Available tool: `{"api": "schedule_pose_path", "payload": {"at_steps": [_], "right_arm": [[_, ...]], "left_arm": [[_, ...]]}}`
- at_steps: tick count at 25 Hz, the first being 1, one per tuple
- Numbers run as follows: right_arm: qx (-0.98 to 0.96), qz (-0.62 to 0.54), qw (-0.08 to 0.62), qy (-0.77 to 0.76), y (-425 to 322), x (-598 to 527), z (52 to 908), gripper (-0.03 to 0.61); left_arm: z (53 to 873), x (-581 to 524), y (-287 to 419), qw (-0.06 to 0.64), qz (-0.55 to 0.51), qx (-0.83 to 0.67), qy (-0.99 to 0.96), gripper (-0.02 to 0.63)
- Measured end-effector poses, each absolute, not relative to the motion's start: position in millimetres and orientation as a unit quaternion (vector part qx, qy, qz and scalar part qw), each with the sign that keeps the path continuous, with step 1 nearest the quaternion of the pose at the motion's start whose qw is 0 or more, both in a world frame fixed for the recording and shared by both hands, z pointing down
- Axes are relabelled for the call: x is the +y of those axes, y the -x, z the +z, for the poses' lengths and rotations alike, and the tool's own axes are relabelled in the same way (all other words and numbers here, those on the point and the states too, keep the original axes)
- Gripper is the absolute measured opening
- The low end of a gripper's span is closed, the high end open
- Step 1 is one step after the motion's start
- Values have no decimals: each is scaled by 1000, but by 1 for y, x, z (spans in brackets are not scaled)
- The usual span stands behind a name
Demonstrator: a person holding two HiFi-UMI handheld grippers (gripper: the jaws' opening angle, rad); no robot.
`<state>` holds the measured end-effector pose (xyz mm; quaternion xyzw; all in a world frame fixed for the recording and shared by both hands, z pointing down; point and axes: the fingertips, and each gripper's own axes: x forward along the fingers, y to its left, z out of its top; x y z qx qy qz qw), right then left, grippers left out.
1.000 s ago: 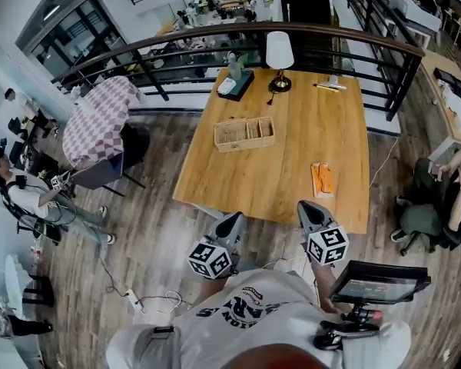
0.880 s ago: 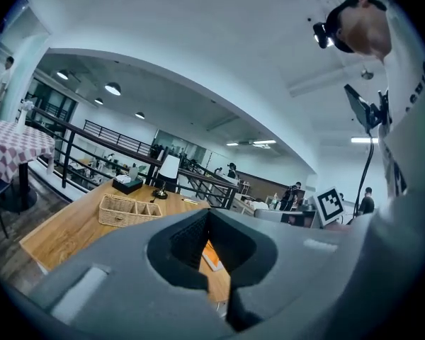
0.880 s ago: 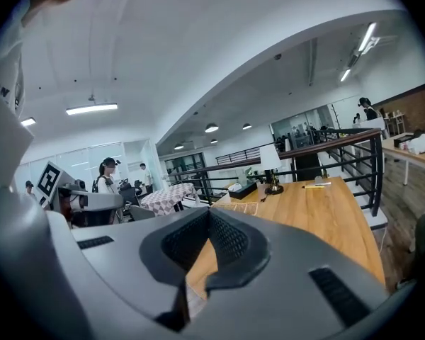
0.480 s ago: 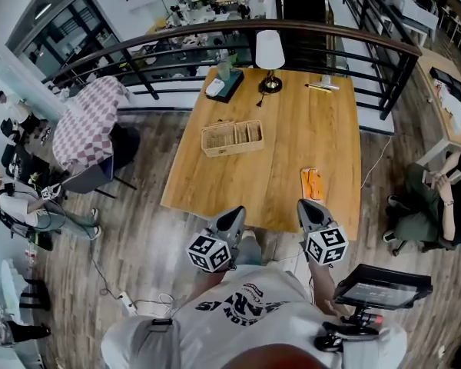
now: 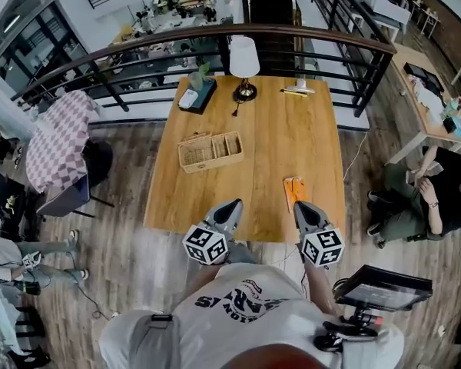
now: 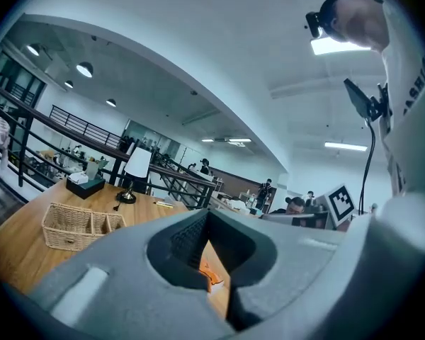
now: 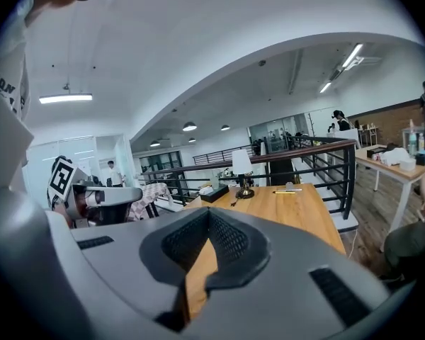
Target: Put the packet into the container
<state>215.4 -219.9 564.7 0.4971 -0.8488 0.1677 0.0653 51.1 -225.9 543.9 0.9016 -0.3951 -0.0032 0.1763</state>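
An orange packet lies flat near the front right of the wooden table. The container is a woven basket with compartments, standing left of the table's middle. My left gripper is at the table's near edge, shut and empty, below the basket. My right gripper is shut and empty, just short of the packet's near end. In the left gripper view the basket stands ahead to the left, and a bit of the packet shows through the hollow behind the closed tips. The right gripper points along the table top.
At the table's far end stand a lamp, a dark tissue box and pens. A black railing runs behind the table. A chair with a checked cloth is at the left. A seated person is at the right.
The table has drawn closer and shifted left in the head view. Both grippers, earlier short of the table's near edge, now reach it; the right tip is almost at the packet.
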Motion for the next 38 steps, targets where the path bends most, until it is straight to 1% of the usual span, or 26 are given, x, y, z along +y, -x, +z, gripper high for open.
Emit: {"api": "schedule_pose_path", "payload": {"at_steps": [5, 11, 17, 21, 26, 33, 38], "right_arm": [[-836, 165, 68, -519, -205, -248, 551, 6], [-831, 154, 74, -529, -173, -281, 545, 6], [-825, 158, 66, -538, -138, -300, 544, 6], [-829, 157, 75, -531, -122, -304, 546, 7], [-830, 155, 85, -529, -115, -314, 549, 6], [-832, 153, 94, -526, -120, -325, 548, 6], [-831, 139, 141, -519, -135, -333, 548, 8]], "left_arm": [[541, -253, -35, 183, -2, -378, -908, -2], [543, -276, -8, 166, 18, -350, -922, -2], [549, -300, 17, 169, 21, -333, -928, -2], [548, -311, 27, 167, 17, -330, -929, -2], [552, -323, 35, 174, 11, -337, -925, -2], [551, -331, 26, 175, 12, -333, -927, -2], [547, -337, 20, 176, 8, -338, -924, -2]]}}
